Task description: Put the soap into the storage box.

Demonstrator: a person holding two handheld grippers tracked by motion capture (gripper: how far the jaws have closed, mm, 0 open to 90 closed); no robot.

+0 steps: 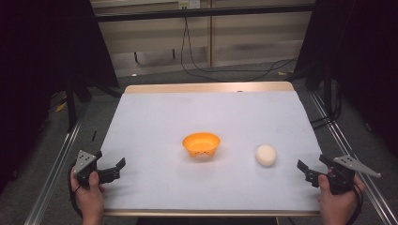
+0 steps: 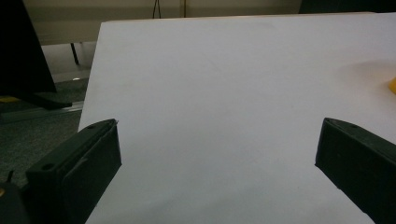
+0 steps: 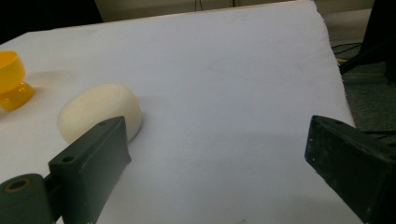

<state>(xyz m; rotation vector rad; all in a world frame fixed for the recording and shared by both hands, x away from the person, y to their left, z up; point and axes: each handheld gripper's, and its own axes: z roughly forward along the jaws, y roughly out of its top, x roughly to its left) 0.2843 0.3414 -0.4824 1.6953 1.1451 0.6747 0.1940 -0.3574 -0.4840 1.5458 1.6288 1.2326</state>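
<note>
An orange bowl stands upright near the middle of the white table. A cream round bun-like lump lies to its right. My left gripper rests at the table's front left corner, open, with nothing between its jaws. My right gripper is at the front right, also open, a short way right of the lump. In the right gripper view the lump sits just beyond the left jaw and the bowl shows at the left edge. The left gripper faces bare table, the bowl's edge at far right.
The table has a wooden rim at the back. Metal rails run along both sides. Black cables lie on the floor behind. Dark curtains and stand legs flank the table.
</note>
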